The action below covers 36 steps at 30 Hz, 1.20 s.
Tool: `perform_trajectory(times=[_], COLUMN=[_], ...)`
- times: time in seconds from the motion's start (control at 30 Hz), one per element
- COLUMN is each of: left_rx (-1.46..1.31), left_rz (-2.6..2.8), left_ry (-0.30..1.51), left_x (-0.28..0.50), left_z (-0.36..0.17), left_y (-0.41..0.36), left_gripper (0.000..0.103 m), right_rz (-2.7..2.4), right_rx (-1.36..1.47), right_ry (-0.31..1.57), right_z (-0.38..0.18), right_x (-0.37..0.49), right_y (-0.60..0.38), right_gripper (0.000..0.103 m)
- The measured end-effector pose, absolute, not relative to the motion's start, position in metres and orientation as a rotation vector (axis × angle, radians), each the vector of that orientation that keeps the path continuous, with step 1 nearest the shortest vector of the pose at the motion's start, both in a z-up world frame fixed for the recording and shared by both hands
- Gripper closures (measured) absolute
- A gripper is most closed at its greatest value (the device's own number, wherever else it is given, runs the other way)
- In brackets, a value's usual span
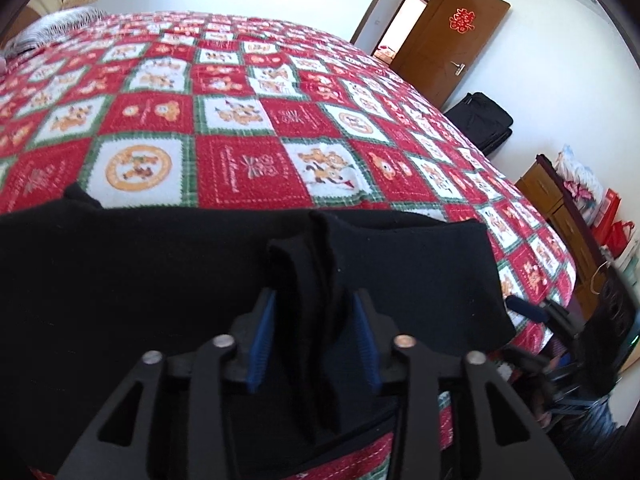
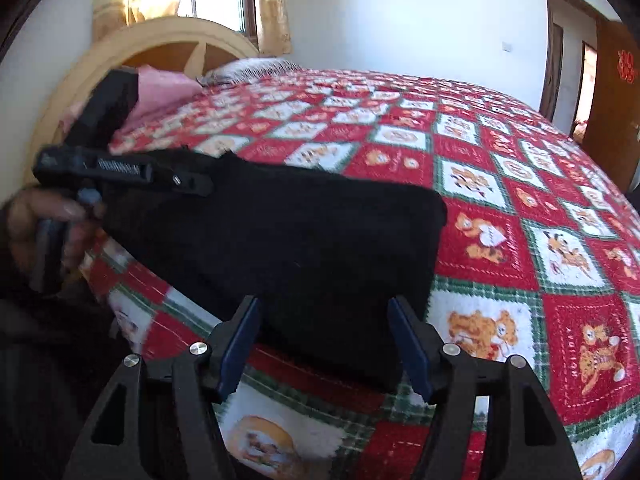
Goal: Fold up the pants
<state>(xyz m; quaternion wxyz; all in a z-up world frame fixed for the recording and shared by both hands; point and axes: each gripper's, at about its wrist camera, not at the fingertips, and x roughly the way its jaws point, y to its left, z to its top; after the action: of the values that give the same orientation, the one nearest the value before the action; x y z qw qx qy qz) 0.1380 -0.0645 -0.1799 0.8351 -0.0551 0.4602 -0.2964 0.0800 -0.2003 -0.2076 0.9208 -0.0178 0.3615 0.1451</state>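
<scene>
Where the red, white and green patchwork blanket covers the bed, we see black pants lying flat near the bed's close edge, folded into a broad dark rectangle. In the left wrist view, our left tongs have their 2 blue-padded fingers drawn close together, pinching a bunched, upright fold of the black cloth between them. The rest of the pants spread out to both sides of that pinch and rest on the blanket.

In the right wrist view, our right tongs stand wide apart, with the near corner of the pants sitting between the 2 blue pads. We cannot tell whether either pad touches the cloth; they are not pressed together on it. In the same view the left tongs show from the side at the far left end of the pants, held by a hand that is blurred.

Beyond the pants the blanket runs to a pale wooden headboard with a pink pillow beside it. A window with yellow curtains lets in bright light. A brown door with a red paper decoration stands open on the far wall, and a black bag sits on the floor beside it.
</scene>
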Motion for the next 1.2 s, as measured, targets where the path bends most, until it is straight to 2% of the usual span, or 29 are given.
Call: perform_trajectory(times=[0.03,0.2,0.3,0.37,0.6,0.83,1.2], left_rx=[-0.111,-0.127,-0.121,-0.125,-0.106,-0.011,-0.142], left_rz=[-0.626,-0.619,-0.608,-0.603,-0.567,-0.393,-0.005], left_ry=[0.966,0.956,0.942,0.939,0.901,0.841,0.798], left_x=[0.137,0.139,0.137,0.138,0.139,0.144,0.146], left_z=[-0.179,-0.177,-0.175,-0.175,-0.162,-0.149,-0.175], left_y=[-0.064,-0.059,-0.055,-0.051,-0.025,0.052,0.224], left_gripper=[0.046,0.043,0.034,0.033,0.033,0.029,0.029], right_rz=[0.313,0.329,0.273,0.234,0.220,0.314,0.464], right_rx=[-0.010,0.060,0.109,0.125,0.076,0.039,-0.174], right_ry=[0.728,0.659,0.739,0.892,0.761,0.687,0.730], right_z=[-0.202,-0.179,-0.188,-0.213,-0.194,-0.168,-0.202], right_x=[0.081,0.109,0.145,0.172,0.146,0.131,0.115], right_y=[-0.202,-0.208,-0.218,-0.225,-0.218,-0.179,-0.091], right_gripper=[0.036,0.035,0.033,0.032,0.032,0.032,0.032])
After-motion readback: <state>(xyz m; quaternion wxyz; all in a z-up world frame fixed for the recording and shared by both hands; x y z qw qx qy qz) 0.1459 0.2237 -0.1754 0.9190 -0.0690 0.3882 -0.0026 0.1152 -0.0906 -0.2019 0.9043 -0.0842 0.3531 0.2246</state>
